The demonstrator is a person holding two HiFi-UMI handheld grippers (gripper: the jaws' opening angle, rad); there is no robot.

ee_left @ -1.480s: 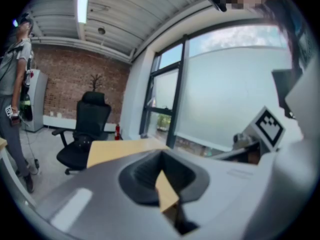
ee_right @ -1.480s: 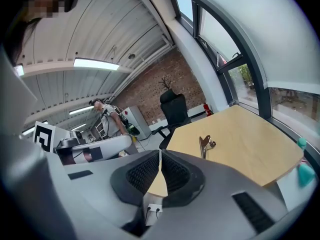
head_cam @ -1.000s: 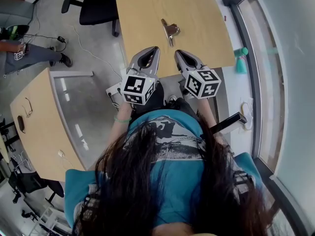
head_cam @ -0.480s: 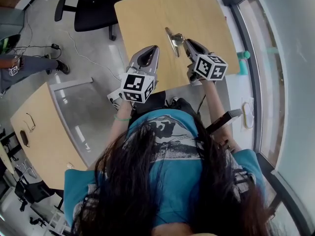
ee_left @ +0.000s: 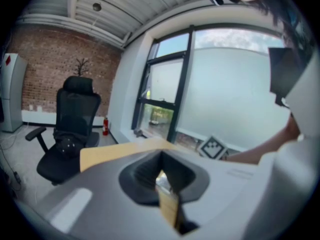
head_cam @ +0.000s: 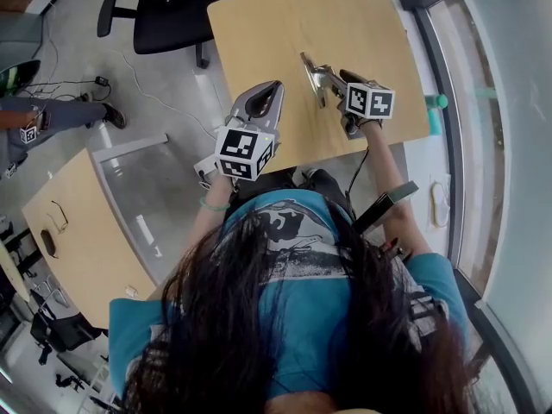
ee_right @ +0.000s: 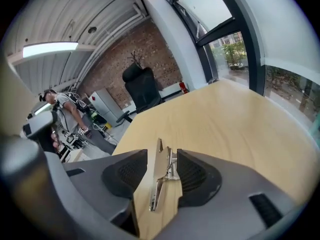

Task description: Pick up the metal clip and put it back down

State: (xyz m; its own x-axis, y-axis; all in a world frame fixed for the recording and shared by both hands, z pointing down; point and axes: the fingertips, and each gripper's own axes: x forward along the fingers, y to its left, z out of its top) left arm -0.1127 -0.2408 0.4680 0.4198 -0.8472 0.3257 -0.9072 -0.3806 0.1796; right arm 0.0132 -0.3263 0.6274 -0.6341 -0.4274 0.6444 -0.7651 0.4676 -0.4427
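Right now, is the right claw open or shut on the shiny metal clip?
Open. The right claw has just been opening: its jaws stand apart, and the shiny metal clip lies between them on the wooden table.

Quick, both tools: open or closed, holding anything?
Left tool: closed, empty.
Right tool: open, jaws just opened, straddling the silver metal clip on the light wooden table, not gripping it.
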